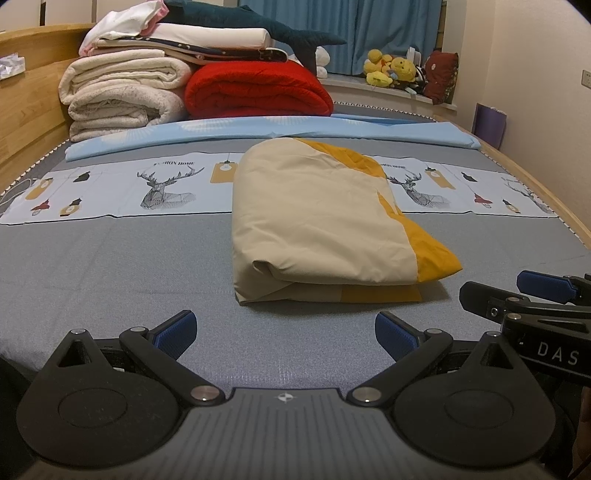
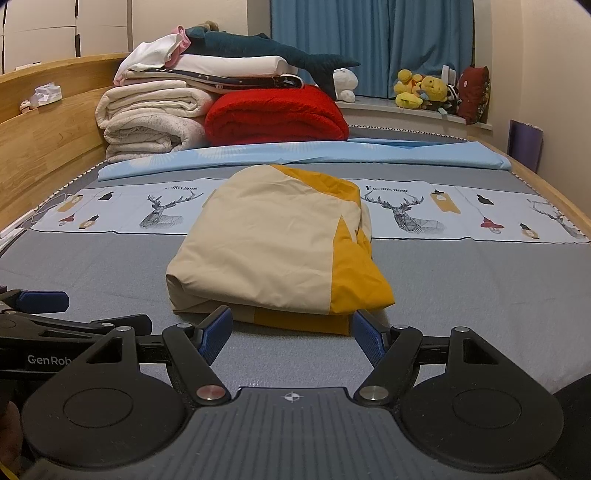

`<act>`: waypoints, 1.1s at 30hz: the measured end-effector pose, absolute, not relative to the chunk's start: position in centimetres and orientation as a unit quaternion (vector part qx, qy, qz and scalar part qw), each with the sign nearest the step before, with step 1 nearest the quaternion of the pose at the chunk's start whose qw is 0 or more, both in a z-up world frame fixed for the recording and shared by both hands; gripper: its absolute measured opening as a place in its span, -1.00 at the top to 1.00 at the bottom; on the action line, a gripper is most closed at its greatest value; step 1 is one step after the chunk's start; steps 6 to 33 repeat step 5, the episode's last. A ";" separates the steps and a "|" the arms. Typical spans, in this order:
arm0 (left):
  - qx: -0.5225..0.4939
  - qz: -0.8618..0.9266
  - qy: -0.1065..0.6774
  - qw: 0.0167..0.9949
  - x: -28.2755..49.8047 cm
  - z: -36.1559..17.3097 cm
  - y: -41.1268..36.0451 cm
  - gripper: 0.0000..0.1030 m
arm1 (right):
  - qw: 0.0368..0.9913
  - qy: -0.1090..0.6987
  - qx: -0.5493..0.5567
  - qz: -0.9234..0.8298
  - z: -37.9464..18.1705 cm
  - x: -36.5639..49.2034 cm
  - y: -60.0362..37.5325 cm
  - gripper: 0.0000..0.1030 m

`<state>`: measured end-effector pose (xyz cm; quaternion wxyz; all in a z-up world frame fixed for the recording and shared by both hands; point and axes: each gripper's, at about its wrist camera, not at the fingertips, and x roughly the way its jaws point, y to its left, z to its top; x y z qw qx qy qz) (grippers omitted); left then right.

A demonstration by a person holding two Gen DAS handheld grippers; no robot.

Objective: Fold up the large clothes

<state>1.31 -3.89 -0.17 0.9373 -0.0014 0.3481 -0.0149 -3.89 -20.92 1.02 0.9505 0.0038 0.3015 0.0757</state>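
A folded beige and mustard-yellow cloth [image 1: 317,221] [image 2: 273,251] lies as a thick bundle on the grey bed [image 1: 110,273] [image 2: 92,266]. My left gripper [image 1: 286,334] stands open just in front of the bundle, with nothing between its blue pads [image 1: 177,332]. My right gripper [image 2: 291,338] is open too, its pads [image 2: 216,334] a little short of the bundle's near edge and apart from it. Each gripper shows at the edge of the other's view: the right one [image 1: 524,295] beside the left, the left one [image 2: 55,314] beside the right.
Stacked white quilts [image 1: 122,96], a red blanket [image 1: 258,88] and a dark plush shark [image 1: 266,26] sit at the far end. A light-blue sheet [image 1: 273,133] and a deer-print strip [image 1: 110,188] cross the bed. Wooden bed frame [image 1: 29,110] on the left, soft toys [image 1: 391,68] on the sill.
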 end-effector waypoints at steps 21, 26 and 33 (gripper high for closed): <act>-0.002 -0.016 0.351 0.936 1.3 -0.3 -3.9 -0.99 | 0.950 0.302 0.004 0.075 1.0 -3.9 -20.9 -0.43; -0.002 -0.016 0.351 0.936 1.3 -0.3 -3.9 -0.99 | 0.950 0.302 0.004 0.075 1.0 -3.9 -20.9 -0.43; -0.002 -0.016 0.351 0.936 1.3 -0.3 -3.9 -0.99 | 0.950 0.302 0.004 0.075 1.0 -3.9 -20.9 -0.43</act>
